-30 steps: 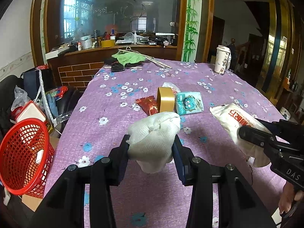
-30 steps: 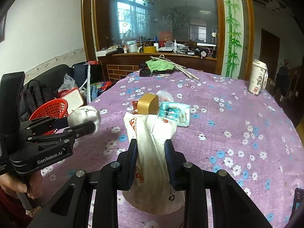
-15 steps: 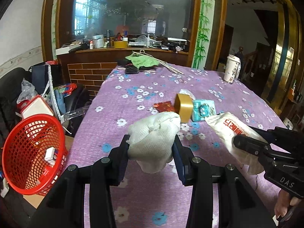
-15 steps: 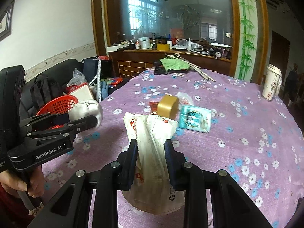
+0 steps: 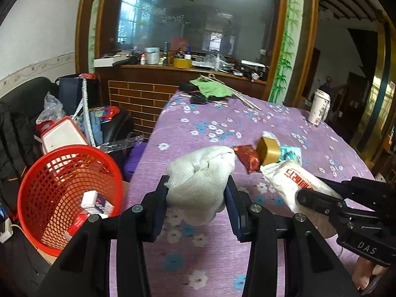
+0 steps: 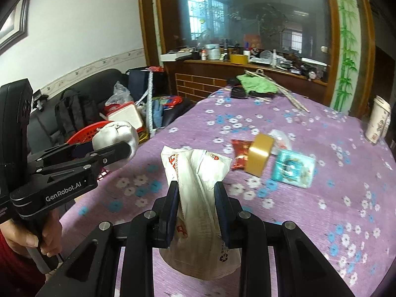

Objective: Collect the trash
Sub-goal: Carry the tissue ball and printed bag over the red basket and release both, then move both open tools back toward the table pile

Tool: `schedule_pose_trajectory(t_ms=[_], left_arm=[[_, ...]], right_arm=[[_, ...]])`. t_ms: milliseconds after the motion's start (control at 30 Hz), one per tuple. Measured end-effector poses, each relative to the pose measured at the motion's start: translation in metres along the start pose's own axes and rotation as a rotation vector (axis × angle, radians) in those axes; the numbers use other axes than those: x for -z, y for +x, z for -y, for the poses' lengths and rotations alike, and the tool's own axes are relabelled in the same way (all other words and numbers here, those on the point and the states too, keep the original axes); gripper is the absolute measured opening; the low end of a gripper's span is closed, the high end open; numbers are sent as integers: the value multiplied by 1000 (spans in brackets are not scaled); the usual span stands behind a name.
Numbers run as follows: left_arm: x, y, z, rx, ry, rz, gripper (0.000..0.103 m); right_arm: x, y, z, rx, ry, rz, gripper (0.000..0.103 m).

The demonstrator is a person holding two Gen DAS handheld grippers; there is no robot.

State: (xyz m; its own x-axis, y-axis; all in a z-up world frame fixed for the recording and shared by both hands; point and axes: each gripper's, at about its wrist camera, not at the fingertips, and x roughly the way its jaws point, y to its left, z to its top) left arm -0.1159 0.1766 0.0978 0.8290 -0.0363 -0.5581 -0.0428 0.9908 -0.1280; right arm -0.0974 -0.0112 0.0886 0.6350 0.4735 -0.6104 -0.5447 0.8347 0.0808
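Left wrist view: the left gripper (image 5: 196, 193) is clamped on a balled white cloth (image 5: 200, 175), held above the near edge of the purple flowered worktop (image 5: 210, 128), beside a red mesh basket (image 5: 61, 195) that stands lower at its left. The right gripper (image 6: 196, 208) pinches a crumpled white paper bag (image 6: 198, 168) over the worktop, near a red wrapper (image 6: 240, 153) and gold tape roll (image 6: 258, 157).

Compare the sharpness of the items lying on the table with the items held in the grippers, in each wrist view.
Right wrist view: the gold tape roll and teal tissue pack are smeared by motion blur, while the gripped white paper bag stays crisp. Left wrist view: the gripped white cloth bundle is sharp, and the red wrapper is slightly soft.
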Motion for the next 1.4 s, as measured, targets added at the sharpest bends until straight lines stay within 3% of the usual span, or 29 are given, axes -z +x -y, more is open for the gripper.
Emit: schedule_pose_trajectory(t_ms=[267,500,767,1200,1333,1400], left_arm=[[-6,-15,-43,-53,-69,33,42],[-9,-29,-102,-142,-154,58,42],[5,-29,-162,-226,-243,33,42],[20,-19,-204,-277,-310,2,42],[21,-16,-210,-274,-330,-13,60],[20,-18,-210,-265,-334,-8,62]], right_arm=[[-21,16,-30,-55,-38,-7,31],[-44,33,-64,-129,-76,-12,31],[-69,67,-102,-236,-79,-48,31],[-95,133,-156,-341,-54,-117,32],[-96,155,-160,-380,-23,-155,35],[-96,157,-155,-380,-5,-157,35]])
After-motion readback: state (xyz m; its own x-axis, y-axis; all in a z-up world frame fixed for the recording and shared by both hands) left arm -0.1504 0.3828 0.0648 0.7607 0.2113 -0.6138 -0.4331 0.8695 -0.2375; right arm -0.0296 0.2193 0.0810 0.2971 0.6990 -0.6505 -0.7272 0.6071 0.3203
